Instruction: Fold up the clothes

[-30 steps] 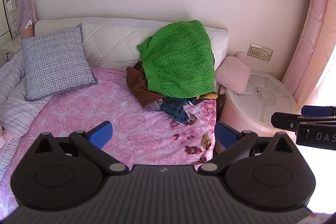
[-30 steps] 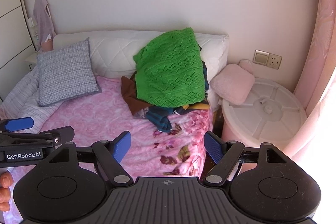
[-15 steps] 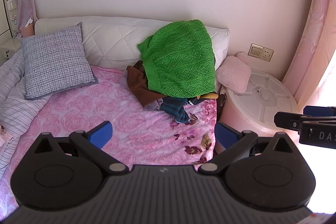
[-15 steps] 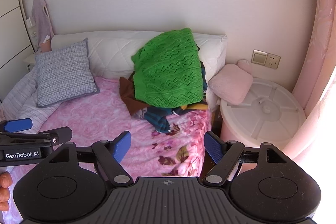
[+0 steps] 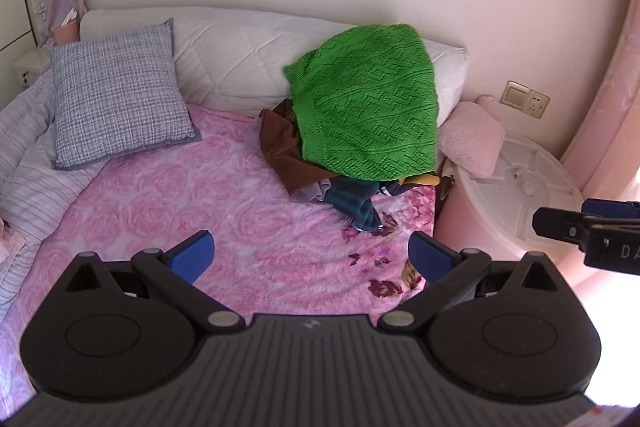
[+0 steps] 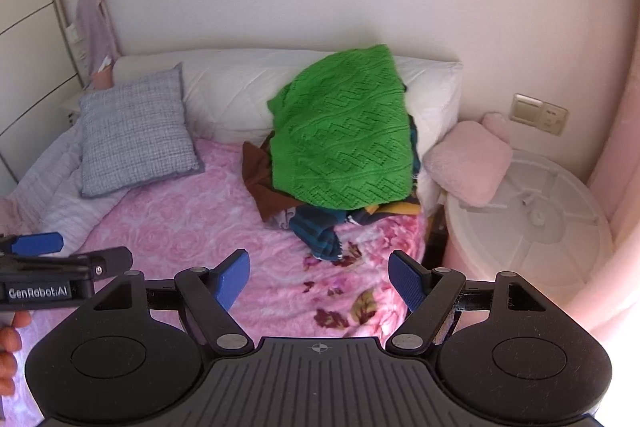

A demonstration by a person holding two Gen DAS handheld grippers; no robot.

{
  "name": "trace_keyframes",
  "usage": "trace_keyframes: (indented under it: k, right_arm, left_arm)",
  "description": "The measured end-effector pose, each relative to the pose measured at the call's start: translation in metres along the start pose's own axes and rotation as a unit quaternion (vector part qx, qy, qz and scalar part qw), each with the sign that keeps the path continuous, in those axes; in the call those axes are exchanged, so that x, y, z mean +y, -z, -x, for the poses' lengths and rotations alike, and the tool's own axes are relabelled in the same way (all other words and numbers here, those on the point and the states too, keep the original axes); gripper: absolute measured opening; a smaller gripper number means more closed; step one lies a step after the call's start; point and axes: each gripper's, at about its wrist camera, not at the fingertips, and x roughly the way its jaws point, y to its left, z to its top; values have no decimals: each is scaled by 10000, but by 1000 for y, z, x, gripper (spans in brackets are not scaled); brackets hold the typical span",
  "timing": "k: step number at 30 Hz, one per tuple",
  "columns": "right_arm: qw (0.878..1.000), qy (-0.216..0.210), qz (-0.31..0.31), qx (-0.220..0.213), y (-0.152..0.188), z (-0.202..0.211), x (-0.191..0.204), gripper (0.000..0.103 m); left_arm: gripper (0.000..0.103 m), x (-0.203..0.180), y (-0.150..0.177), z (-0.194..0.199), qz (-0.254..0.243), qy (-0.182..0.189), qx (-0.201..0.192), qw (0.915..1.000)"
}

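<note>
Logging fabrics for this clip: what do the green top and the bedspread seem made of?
Green top: chunky knit, probably wool or acrylic; raised zigzag and diamond openwork shows. Bedspread: plush fleece, likely synthetic; embossed pink rose texture, fuzzy matte nap.

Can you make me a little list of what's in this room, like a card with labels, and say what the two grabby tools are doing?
top of pile: green knit
under it: brown cloth, dark striped cloth
pile spot: on the pink blanket, leaning on the white headboard cushion
pillow: grey check, left of the pile
beside bed: white round tub, pink cushion on it
left tool: open, holding nothing
right tool: open, holding nothing
folding: not started
</note>
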Motion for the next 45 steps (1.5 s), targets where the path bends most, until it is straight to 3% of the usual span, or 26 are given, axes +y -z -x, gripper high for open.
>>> trace_keyframes:
  k: [5,11,20,29,37,42,43,45]
  right_arm:
    - [9996,-17,247,149,-11,-41,-16,73]
    - [9996,31,64,262,-37,-106,-53,73]
    - [9996,70,-37,272,-93,-216,-114,72]
    - [9996,210,16,170,-147,-317,-144,69]
    - [9989,422,-143,164,-169,-389,-166,69]
    - [9984,475,105,275,-164,-416,-165,69]
    - [9983,490,185,259,-163,-418,-164,65]
    - [9979,429,405,280,-160,-421,-160,31]
  left_arm:
    - [102,3,-16,-41,131,-125,143,9997]
    - [101,-1,-46,-105,271,-8,227,9994]
    - [96,-11,-102,-227,335,-116,267,9990]
    - [95,-15,-154,-346,208,-203,400,9988]
    - [92,1,-165,-437,349,97,789,9962]
    - [76,10,-156,-481,579,316,1059,9922]
    - [74,12,-154,-488,622,339,1114,9912]
    - [68,14,-149,-498,719,369,1198,9895]
